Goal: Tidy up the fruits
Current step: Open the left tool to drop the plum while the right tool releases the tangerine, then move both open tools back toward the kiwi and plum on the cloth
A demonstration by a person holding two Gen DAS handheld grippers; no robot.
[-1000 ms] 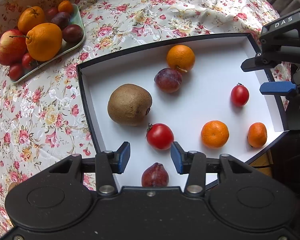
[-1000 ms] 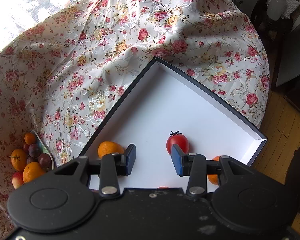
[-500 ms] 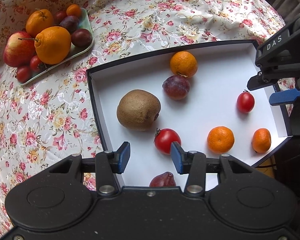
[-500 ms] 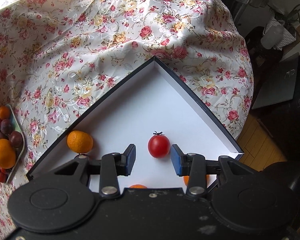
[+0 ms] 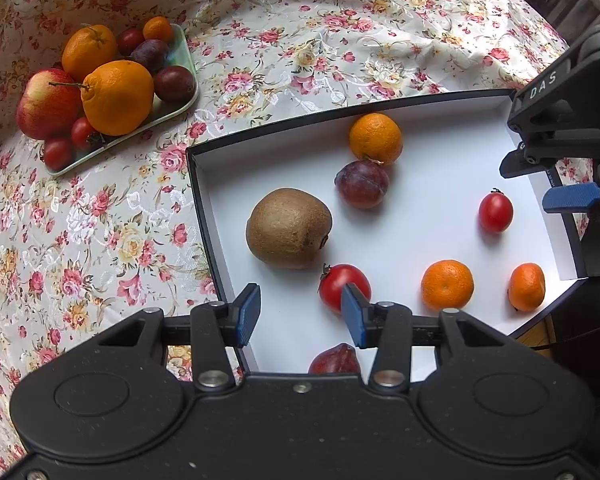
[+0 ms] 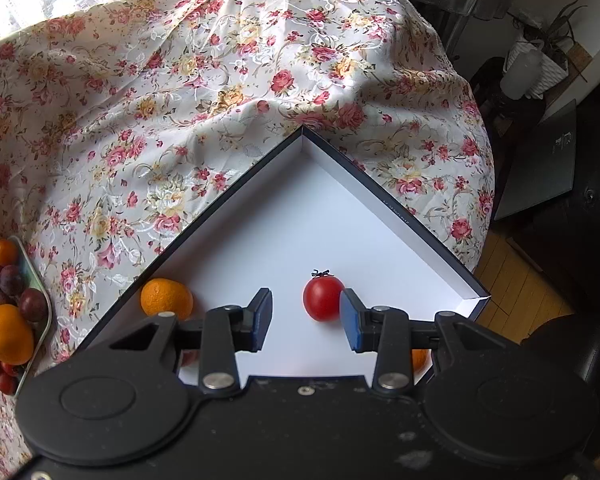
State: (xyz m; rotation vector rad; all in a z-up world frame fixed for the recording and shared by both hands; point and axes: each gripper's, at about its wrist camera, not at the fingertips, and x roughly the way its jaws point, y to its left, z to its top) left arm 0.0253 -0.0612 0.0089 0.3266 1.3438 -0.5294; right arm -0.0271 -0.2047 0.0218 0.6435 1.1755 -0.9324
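Right hand-held gripper (image 6: pixel 305 316) beside glossy round tomato (image 6: pixel 322 298)

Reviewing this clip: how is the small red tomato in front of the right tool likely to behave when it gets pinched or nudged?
The small tomato is round and lies loose on the smooth white floor of the box, so a nudge would probably roll it. Its glossy skin suggests it may slip between the blue pads. It looks thin-skinned, so a hard squeeze from the open right tool might split it.

A kiwi (image 5: pixel 289 227), plum (image 5: pixel 362 183) and mandarin (image 5: pixel 375 138) lay in the box (image 5: pixel 204 200) near its left wall, beside the fruit tray (image 5: pixel 182 46).
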